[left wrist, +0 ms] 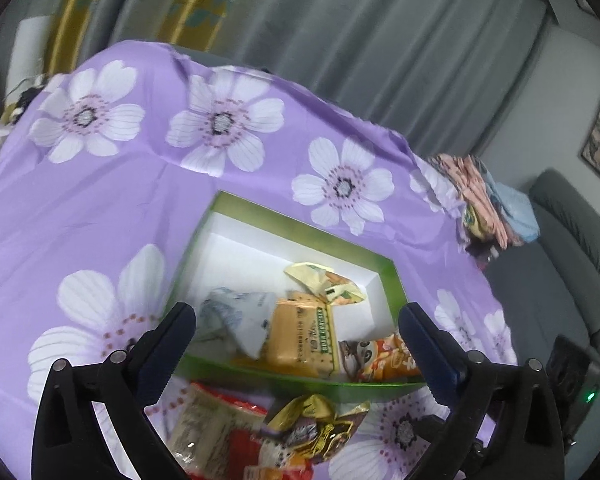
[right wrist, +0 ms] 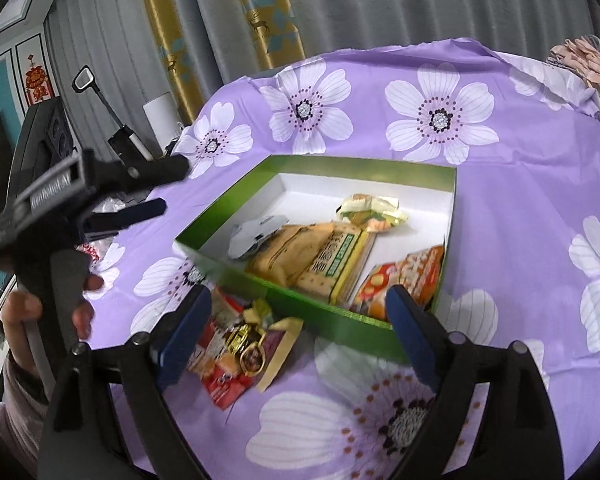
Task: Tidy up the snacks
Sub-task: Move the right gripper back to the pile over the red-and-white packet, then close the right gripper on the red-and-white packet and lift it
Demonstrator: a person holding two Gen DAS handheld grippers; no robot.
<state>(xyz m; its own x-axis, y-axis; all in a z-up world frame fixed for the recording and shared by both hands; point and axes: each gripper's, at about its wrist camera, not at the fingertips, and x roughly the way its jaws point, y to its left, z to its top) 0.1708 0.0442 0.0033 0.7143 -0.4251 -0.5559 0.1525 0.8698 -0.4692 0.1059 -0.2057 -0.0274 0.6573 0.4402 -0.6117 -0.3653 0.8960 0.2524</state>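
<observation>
A green box with a white inside sits on the purple flowered cloth. It holds several snack packs: a white pouch, an orange cracker pack, a yellow packet and an orange-red bag. Outside its near wall lie a red pack and a gold wrapped snack. My left gripper is open and empty above the near wall; it also shows in the right wrist view. My right gripper is open and empty over the loose snacks.
A stack of folded cloths lies at the table's far right corner. A grey sofa stands to the right. Curtains hang behind the table. A black stand with a lamp is at the left.
</observation>
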